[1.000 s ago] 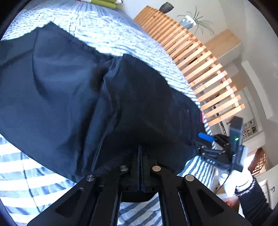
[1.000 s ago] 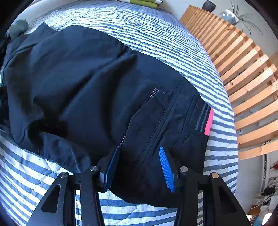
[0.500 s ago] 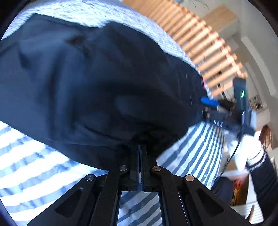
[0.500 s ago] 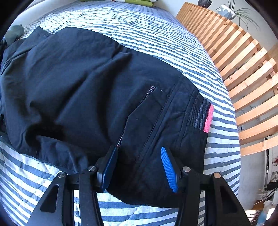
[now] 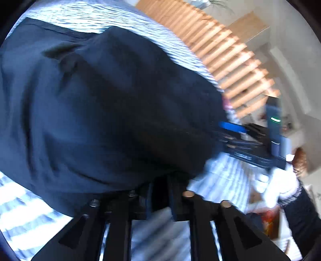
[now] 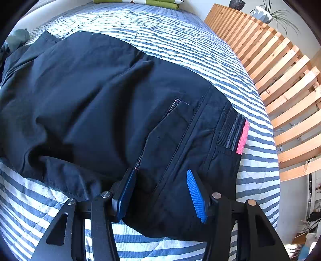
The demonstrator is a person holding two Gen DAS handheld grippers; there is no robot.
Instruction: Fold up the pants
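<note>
1. The dark pants (image 6: 104, 104) were found lying spread across a striped blanket (image 6: 200, 54) on a bed, the waistband with its pink tab (image 6: 243, 138) toward the right side and a zipped pocket (image 6: 172, 128) just inside it.
2. The cloth was seen bunched into soft folds along the near edge; a raised wrinkle was noted near the middle of the garment.
3. The right tongs (image 6: 162, 192) were seen with jaws spread apart, one blue pad (image 6: 195, 195) on either side of the waist edge of the pants; no cloth was pinched between them.
4. In the left wrist view, which was motion-blurred, the left tongs (image 5: 160, 192) were seen with a gap between the fingers at the near hem of the pants (image 5: 104, 112); cloth hung over the tips, and whether any was gripped could not be told.
5. The right tongs (image 5: 240, 130) were also seen from the left view, held by a white-gloved hand (image 5: 278, 186) with a dark sleeve.
6. A wooden slatted frame (image 6: 280, 84) was noted beside the bed, with a potted plant (image 6: 264, 14) beyond it.
</note>
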